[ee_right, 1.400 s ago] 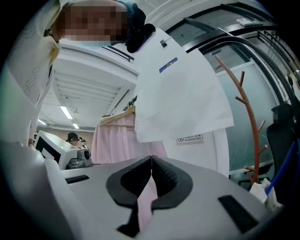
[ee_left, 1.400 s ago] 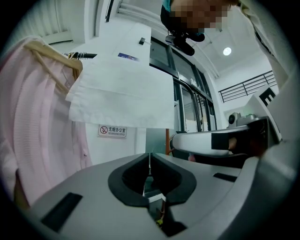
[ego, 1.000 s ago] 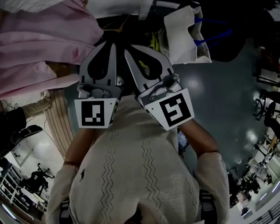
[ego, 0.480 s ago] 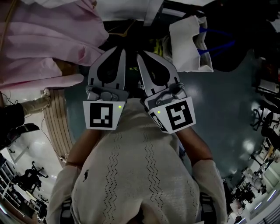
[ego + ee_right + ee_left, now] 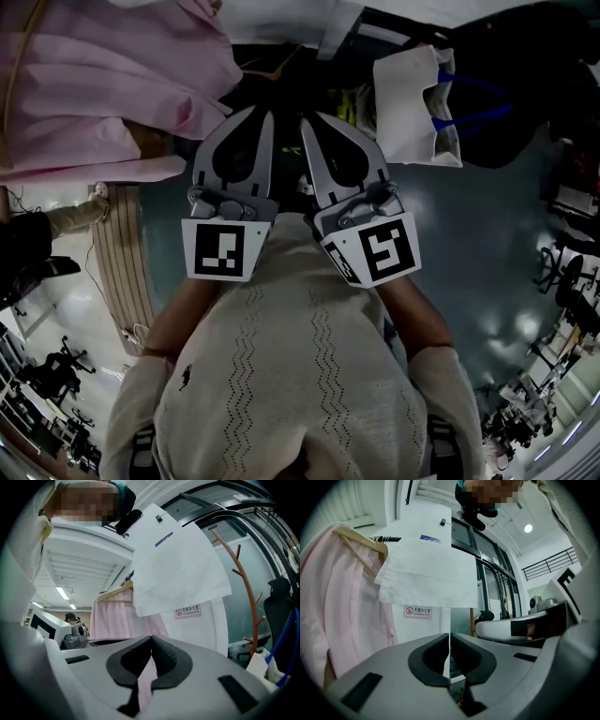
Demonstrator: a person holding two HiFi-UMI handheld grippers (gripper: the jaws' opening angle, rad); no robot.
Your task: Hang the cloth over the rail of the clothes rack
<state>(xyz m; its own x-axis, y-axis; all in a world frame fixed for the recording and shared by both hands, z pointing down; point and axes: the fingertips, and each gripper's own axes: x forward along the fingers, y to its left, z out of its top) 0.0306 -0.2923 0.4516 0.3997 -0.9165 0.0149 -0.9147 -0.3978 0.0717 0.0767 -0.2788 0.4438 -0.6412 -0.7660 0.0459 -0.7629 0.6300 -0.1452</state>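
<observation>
- Left gripper (image 5: 449, 635): the jaws are being held clenched tip to tip, and nothing is being gripped.
- Right gripper (image 5: 152, 638): the jaws are likewise being pressed together at the tips and are empty. The pink showing through the gap lower down is the garment behind.
- Both grippers are being held side by side, just ahead of the person's cream sweater (image 5: 300, 375), and are being pointed level.
- White cloth (image 5: 429, 573): it is being seen hanging ahead of and above both grippers, well apart from the jaws and touched by neither.
- The cloth is hanging just beside a pink garment (image 5: 342, 602) on a wooden hanger (image 5: 361, 542). In the left gripper view its edge is overlapping the garment's side.
- A short dark bar (image 5: 386, 539) is being shown by the hanger hook. Whether the cloth is draped over it cannot be told.
- A white bag with blue handles (image 5: 417, 98) is being seen right of the grippers, with a brown coat stand (image 5: 246, 588) near it.
</observation>
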